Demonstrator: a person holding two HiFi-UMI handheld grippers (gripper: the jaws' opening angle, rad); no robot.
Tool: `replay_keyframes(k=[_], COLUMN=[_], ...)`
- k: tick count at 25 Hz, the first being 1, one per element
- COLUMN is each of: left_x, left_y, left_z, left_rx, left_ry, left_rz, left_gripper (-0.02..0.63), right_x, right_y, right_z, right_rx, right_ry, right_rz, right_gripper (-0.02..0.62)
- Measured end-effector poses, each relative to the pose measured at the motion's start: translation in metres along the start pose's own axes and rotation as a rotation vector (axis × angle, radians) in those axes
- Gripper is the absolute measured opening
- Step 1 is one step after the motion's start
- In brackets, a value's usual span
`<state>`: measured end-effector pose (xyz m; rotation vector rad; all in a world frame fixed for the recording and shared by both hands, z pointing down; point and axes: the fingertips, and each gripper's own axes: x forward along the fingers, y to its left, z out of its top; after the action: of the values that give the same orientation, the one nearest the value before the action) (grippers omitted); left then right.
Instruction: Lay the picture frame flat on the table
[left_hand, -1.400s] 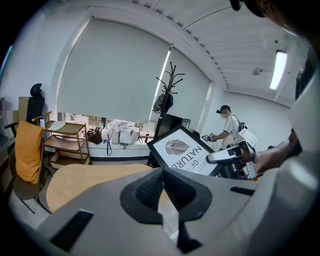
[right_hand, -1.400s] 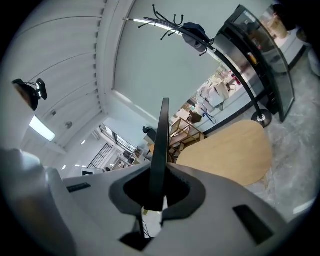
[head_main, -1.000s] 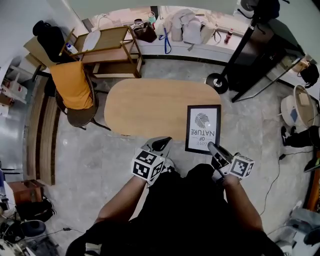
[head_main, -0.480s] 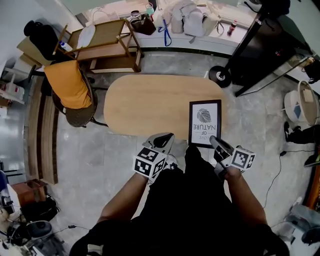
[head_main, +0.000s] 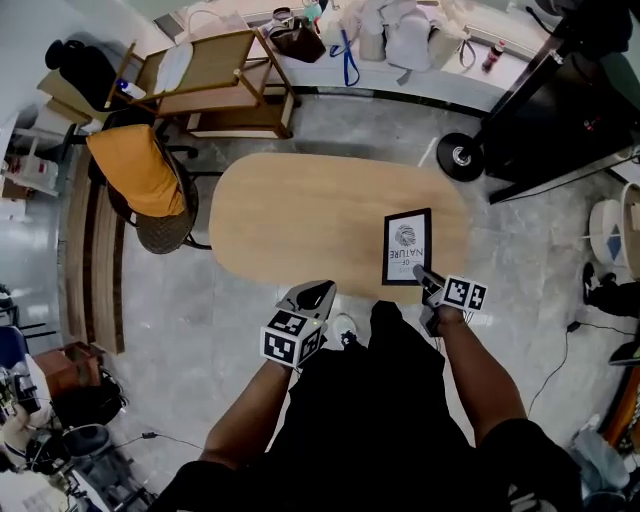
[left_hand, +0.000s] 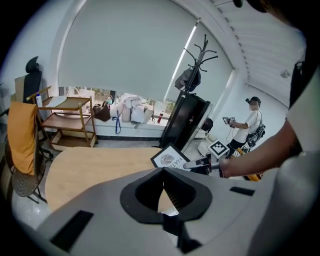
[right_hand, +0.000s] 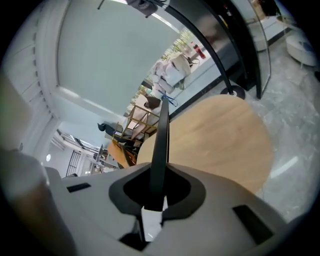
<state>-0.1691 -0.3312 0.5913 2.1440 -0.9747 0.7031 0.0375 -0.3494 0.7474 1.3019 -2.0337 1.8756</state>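
Observation:
The black picture frame (head_main: 407, 247) with a white print faces up over the right end of the oval wooden table (head_main: 300, 215). My right gripper (head_main: 428, 281) is shut on the frame's near edge. In the right gripper view the frame (right_hand: 161, 130) runs edge-on as a dark strip out of the right gripper (right_hand: 158, 174). The left gripper view shows the frame (left_hand: 170, 157) slightly tilted over the table (left_hand: 95, 165), with the right gripper (left_hand: 197, 164) at its edge. My left gripper (head_main: 314, 295) hangs before the table's front edge, its jaws (left_hand: 163, 181) shut on nothing.
A chair draped in orange cloth (head_main: 145, 175) stands at the table's left end, a wooden cart (head_main: 215, 80) behind it. A black stand's round base (head_main: 462, 157) sits beyond the right end. Bags line the back wall. Another person (left_hand: 247, 125) stands far right.
The right gripper has carried the frame forward over the table's right end, and it looks smaller and farther from the head camera. The left gripper has barely moved.

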Motion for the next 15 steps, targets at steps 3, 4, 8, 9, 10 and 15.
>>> replay_keyframes(k=[3, 4, 8, 9, 10, 15], left_x=[0.027, 0.037, 0.074, 0.080, 0.085, 0.091], left_y=[0.003, 0.003, 0.005, 0.005, 0.005, 0.011], left_z=[0.000, 0.000, 0.003, 0.003, 0.004, -0.004], left_rx=[-0.026, -0.030, -0.048, -0.054, -0.059, -0.095], left_ry=[0.031, 0.041, 0.070, 0.076, 0.081, 0.114], left_rz=[0.011, 0.010, 0.004, 0.003, 0.002, 0.019], left_gripper=[0.005, 0.005, 0.005, 0.005, 0.005, 0.005], right_x=[0.034, 0.046, 0.091, 0.101, 0.111, 0.152], right_y=[-0.042, -0.052, -0.077, -0.080, -0.083, -0.104], right_z=[0.010, 0.013, 0.028, 0.029, 0.028, 0.010], right_rx=[0.074, 0.086, 0.114, 0.123, 0.126, 0.069], right_ry=[0.020, 0.027, 0.011, 0.003, 0.004, 0.084], right_rz=[-0.017, -0.019, 0.005, 0.019, 0.030, 0.001], right_gripper=[0.026, 0.026, 0.026, 0.026, 0.026, 0.028])
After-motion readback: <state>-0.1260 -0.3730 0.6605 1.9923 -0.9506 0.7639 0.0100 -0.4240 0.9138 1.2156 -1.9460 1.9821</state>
